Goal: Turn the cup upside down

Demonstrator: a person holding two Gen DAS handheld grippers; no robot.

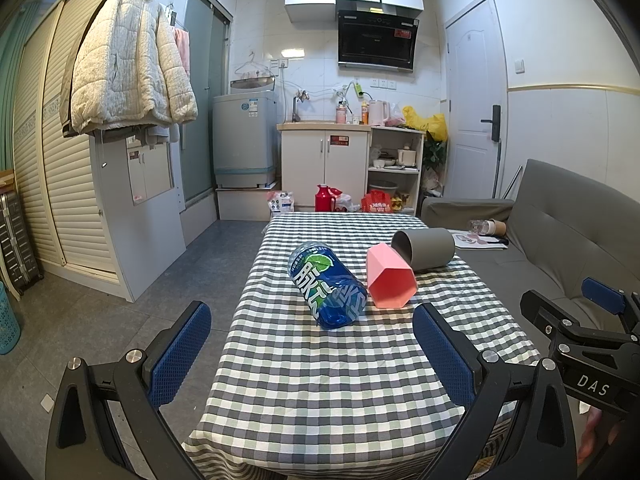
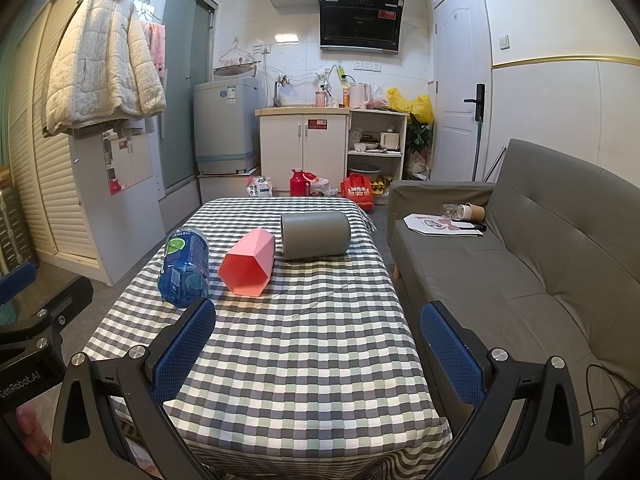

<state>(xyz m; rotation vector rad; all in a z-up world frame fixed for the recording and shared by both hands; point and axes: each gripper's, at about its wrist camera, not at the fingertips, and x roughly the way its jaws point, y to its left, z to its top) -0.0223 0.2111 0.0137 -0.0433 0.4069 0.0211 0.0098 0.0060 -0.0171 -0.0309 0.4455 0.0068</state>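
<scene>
Three cups lie on their sides on the checked tablecloth point(image 1: 320, 380) point(image 2: 320, 360). A pink hexagonal cup point(image 1: 390, 278) point(image 2: 249, 262) has its mouth toward me. Behind it rests a grey round cup point(image 1: 426, 249) point(image 2: 315, 234). To the left lies a blue printed clear cup point(image 1: 326, 284) point(image 2: 185, 266). My left gripper point(image 1: 312, 340) hovers open over the near part of the table, short of the cups, with nothing between its fingers. My right gripper point(image 2: 318, 340) is open too, empty, and also short of the cups. The right gripper's body point(image 1: 592, 344) shows at the right edge of the left wrist view.
A grey sofa point(image 2: 520, 264) stands close along the table's right side, with papers and a bottle on its seat. Bare floor point(image 1: 200, 264) lies to the left, bounded by a slatted wardrobe and a white cabinet. Kitchen units, bags and a red flask stand beyond the table's far end.
</scene>
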